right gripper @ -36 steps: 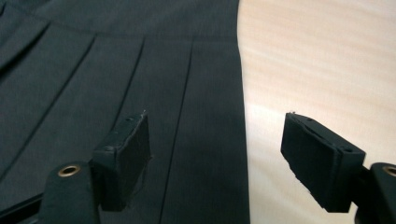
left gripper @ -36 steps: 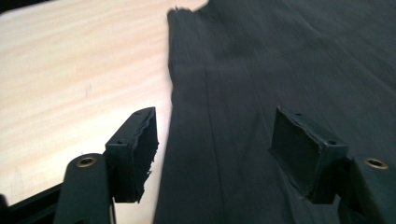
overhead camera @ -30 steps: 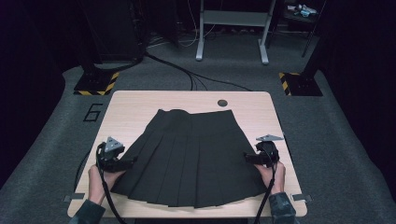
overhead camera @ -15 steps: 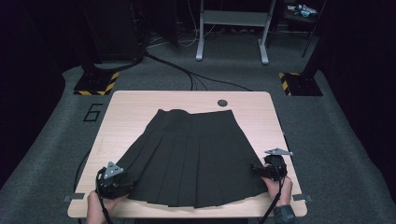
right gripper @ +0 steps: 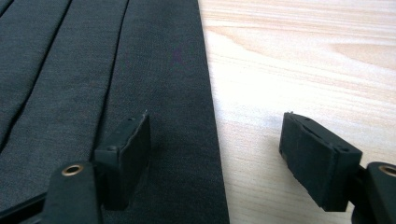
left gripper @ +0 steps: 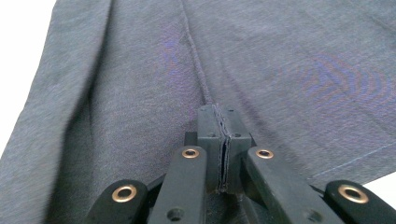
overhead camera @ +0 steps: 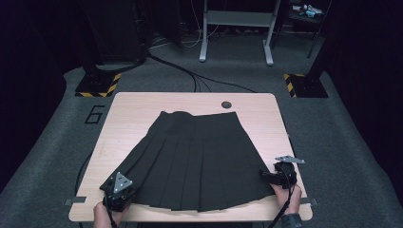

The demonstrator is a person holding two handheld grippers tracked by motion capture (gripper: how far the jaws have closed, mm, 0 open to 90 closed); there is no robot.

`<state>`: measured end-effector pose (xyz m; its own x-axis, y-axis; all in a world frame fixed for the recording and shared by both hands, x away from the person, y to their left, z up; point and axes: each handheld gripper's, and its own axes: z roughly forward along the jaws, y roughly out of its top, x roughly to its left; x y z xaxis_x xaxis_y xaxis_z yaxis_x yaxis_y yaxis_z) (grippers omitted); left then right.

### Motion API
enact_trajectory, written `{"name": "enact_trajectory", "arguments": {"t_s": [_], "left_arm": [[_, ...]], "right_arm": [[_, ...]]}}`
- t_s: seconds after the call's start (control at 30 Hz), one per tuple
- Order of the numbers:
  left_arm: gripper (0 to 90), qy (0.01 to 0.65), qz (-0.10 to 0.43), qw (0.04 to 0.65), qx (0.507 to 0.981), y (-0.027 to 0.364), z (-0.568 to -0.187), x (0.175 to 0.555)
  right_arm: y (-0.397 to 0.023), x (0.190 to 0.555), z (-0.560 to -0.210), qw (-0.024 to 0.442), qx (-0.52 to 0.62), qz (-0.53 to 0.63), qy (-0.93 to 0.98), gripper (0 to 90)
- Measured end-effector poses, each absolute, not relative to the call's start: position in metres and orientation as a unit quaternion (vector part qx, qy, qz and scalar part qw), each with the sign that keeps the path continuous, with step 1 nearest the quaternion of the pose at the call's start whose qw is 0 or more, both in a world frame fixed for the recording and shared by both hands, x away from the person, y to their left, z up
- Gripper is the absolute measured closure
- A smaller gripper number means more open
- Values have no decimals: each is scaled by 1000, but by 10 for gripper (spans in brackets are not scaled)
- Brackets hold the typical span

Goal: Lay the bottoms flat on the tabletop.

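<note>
Skirt (overhead camera: 197,159): a black pleated one is spread flat on a light wooden table (overhead camera: 138,107), waistband toward the far edge, hem fanned out toward the person's side. At the hem's left corner the left gripper (overhead camera: 119,190) is seen, and in the left gripper view its jaws have just been closing and are now pressed together on a fold of the dark fabric (left gripper: 222,140). At the hem's right corner the right gripper (overhead camera: 271,176) is held with its jaws apart, one pad (right gripper: 133,140) over the cloth and the other over bare wood; nothing is pinched there yet. One corner is judged taken. The second grasp, and whatever lifting or folding is meant, appear to remain.
</note>
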<state>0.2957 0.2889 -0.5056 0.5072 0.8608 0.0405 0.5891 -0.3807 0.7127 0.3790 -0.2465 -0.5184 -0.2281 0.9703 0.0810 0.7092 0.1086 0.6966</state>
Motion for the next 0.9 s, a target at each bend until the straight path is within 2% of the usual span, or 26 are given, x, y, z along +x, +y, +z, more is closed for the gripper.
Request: {"name": "enact_trajectory", "arguments": {"t_s": [0.07, 0.13, 0.23, 0.3, 0.33, 0.47, 0.63, 0.73, 0.9], "left_arm": [[885, 444, 213, 322, 808, 283, -508, 294], [856, 434, 194, 324, 818, 280, -510, 293], [713, 430, 180, 327, 822, 274, -512, 288], [648, 431, 173, 337, 819, 278, -507, 284], [586, 437, 180, 341, 812, 282, -504, 282], [457, 471, 233, 362, 770, 305, -488, 274], [430, 505, 259, 340, 750, 333, -487, 278], [462, 516, 267, 326, 746, 340, -496, 284], [759, 510, 262, 295, 764, 339, -513, 291]], "right_arm": [[-246, 378, -518, 203, 588, 318, 715, 245], [-246, 378, -518, 204, 587, 318, 716, 244], [-246, 379, -519, 206, 589, 319, 714, 243], [-247, 379, -519, 207, 587, 319, 715, 240], [-247, 379, -518, 205, 590, 318, 713, 238], [-248, 380, -518, 207, 590, 320, 712, 235], [-252, 379, -517, 209, 592, 320, 710, 234], [-254, 378, -516, 211, 594, 319, 708, 234], [-256, 378, -515, 211, 597, 316, 706, 233]]}}
